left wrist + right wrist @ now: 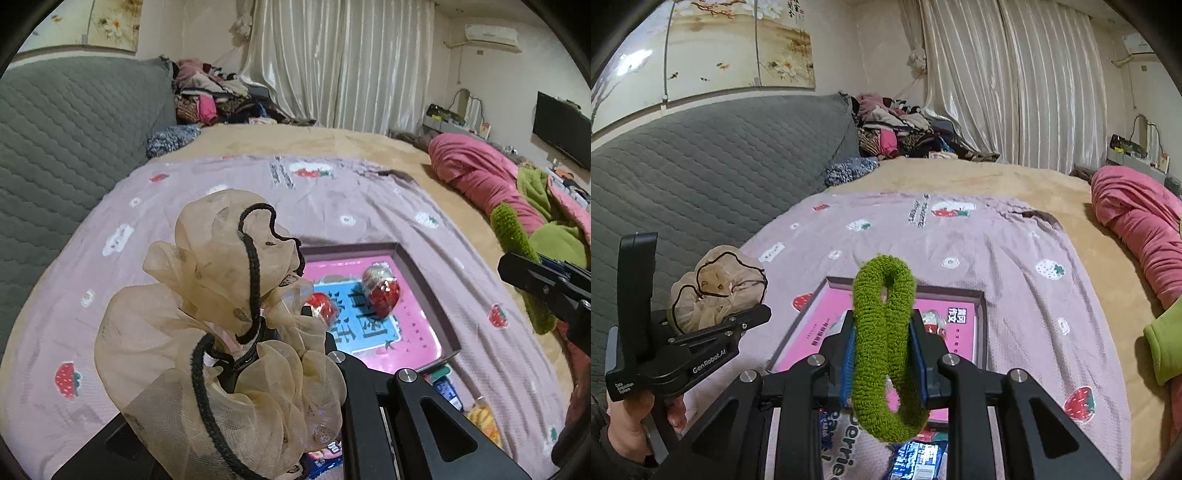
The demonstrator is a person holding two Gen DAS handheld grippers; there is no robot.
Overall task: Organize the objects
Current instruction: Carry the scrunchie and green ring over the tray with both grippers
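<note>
Over the bed, both hand-held grippers are up in the air with a hair tie each. Right hand-held gripper (882, 354) is clamped on a fuzzy green scrunchie (884, 350), blue pads squeezing it at the waist so it's pinched into a figure eight. Its long axis runs pretty much straight up and down in the right wrist view, one loop sticking up past the fingertips, the other hanging down below them.

Left hand-held gripper (753, 314) is closed on a beige mesh scrunchie (221, 314) with black trim, a big puffy thing bunched up and rising above the jaws, so no clear long axis that I can tell. A hand (624, 424) is gripping that gripper's handle down at the bottom left.

Below them, sitting on a lilac strawberry-print blanket (1015, 258), is a shallow box (424, 280) with a pink printed bottom. Two small red wrapped items (382, 291) are lying inside it. Green scrunchie hangs over the near part of the box, not touching it. Some snack packets (916, 458) are on the blanket right by the box's near edge.
</note>
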